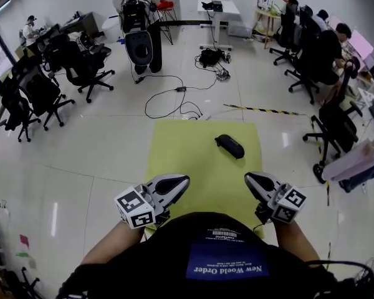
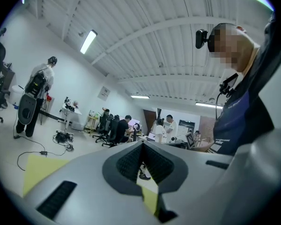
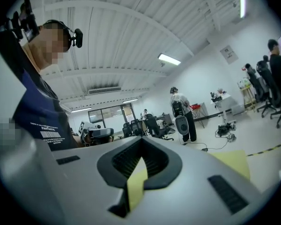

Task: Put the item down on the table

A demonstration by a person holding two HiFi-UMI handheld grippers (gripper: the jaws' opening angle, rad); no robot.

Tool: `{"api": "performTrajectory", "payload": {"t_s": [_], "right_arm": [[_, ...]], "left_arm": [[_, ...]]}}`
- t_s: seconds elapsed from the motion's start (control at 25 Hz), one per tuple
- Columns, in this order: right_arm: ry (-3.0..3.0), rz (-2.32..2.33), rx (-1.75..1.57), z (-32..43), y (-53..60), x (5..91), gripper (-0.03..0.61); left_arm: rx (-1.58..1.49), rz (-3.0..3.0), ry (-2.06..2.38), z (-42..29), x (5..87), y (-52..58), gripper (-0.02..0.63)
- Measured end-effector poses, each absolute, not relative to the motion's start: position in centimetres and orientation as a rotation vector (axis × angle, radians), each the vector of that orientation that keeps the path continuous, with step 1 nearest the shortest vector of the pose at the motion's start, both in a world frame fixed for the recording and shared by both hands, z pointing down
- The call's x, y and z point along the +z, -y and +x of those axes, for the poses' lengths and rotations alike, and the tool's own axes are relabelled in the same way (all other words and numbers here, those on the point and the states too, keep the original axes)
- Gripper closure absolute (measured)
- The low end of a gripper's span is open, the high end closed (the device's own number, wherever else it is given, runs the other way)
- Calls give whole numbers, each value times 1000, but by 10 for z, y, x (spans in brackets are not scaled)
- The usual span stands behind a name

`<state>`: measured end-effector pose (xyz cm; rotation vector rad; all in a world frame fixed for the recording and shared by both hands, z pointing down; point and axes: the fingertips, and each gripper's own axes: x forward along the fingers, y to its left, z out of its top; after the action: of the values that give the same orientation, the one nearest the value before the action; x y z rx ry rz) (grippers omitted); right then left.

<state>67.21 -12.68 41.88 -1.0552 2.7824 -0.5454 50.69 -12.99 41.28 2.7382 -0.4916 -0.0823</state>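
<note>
A black oblong item (image 1: 229, 146) lies on the yellow-green table (image 1: 174, 148), toward its far right part, with nothing touching it. My left gripper (image 1: 182, 182) hovers over the table's near edge, close to my body, its jaws shut with nothing between them. My right gripper (image 1: 249, 179) hangs at the near right, well short of the item, also shut and empty. In the left gripper view the left gripper's (image 2: 141, 146) ribbed pads meet, and only a sliver of table shows below them. The right gripper view shows the right gripper (image 3: 141, 142) the same way.
Black office chairs (image 1: 81, 67) stand at the far left and more chairs (image 1: 311, 61) with seated people at the right. A person (image 1: 137, 17) stands at the back. Cables (image 1: 174, 101) and a striped tape line (image 1: 262, 109) lie on the floor beyond the table.
</note>
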Motion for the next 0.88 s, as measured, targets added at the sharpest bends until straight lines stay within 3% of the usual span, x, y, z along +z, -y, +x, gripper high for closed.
{"api": "performTrajectory", "payload": {"t_s": [0.88], "right_arm": [[-2864,-974,-500,657,138,422,591]], "left_arm": [[-116,2720,517,508,414,138,621]]}}
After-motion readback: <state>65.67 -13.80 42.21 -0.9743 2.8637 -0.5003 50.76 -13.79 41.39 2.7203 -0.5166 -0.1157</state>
